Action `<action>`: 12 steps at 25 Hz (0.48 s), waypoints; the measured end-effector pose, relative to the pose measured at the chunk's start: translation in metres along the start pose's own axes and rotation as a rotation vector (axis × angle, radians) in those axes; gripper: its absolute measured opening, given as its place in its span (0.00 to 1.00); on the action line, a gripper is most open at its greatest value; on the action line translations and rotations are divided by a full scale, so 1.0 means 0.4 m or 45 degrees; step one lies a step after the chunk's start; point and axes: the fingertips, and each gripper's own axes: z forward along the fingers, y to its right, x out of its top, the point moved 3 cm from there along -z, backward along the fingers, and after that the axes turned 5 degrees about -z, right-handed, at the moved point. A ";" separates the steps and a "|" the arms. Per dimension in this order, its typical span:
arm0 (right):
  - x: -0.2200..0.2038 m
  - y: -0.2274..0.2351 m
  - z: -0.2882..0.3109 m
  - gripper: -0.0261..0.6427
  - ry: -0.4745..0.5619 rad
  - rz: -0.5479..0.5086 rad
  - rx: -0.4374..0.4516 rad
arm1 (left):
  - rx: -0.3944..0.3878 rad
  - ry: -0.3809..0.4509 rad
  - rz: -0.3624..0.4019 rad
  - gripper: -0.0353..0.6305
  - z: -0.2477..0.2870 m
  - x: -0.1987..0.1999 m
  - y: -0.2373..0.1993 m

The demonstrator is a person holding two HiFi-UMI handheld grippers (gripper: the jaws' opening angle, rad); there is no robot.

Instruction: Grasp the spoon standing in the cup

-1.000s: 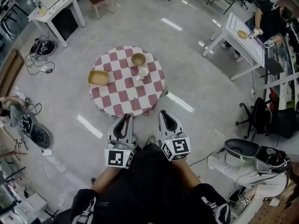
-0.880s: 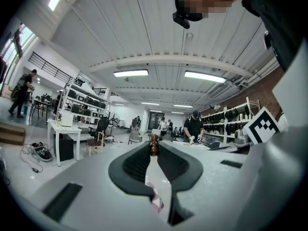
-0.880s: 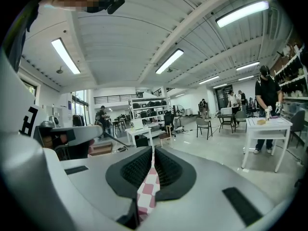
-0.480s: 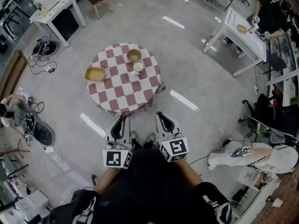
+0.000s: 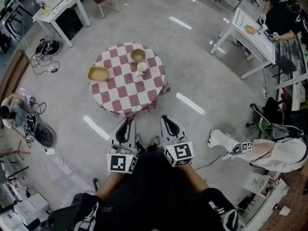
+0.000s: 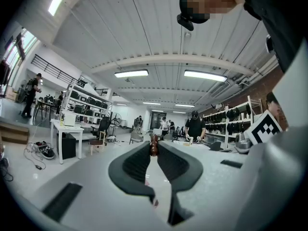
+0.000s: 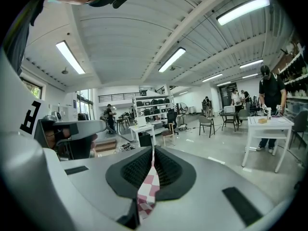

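A white cup (image 5: 141,68) with a spoon standing in it sits on the far right part of a round table with a red and white checked cloth (image 5: 126,93). Both grippers hang low in front of my body, well short of the table. My left gripper (image 5: 126,125) and right gripper (image 5: 168,122) point toward it. In the left gripper view the jaws stand almost together (image 6: 153,147), with a small brown shape at the tips that I cannot identify. In the right gripper view the tips meet (image 7: 153,150), and a strip of checked cloth shows through the slit below them.
A tan round bowl (image 5: 138,55) and a tan rectangular dish (image 5: 98,73) share the table with the cup. White desks stand at the far left (image 5: 57,6) and far right (image 5: 248,35). A person in white (image 5: 276,153) is on the floor at the right. Cables (image 5: 42,49) lie on the left.
The table has shifted slightly up and left in the head view. The person in white at the right has stretched a leg out. Both grippers hold the same pose.
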 end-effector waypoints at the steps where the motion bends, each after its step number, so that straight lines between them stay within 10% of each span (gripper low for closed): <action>1: -0.002 0.000 0.000 0.09 -0.001 -0.001 0.002 | 0.000 -0.002 -0.002 0.13 -0.001 -0.002 0.001; 12: 0.001 0.004 -0.011 0.09 0.003 -0.007 0.002 | 0.009 -0.012 -0.021 0.13 -0.005 -0.012 0.003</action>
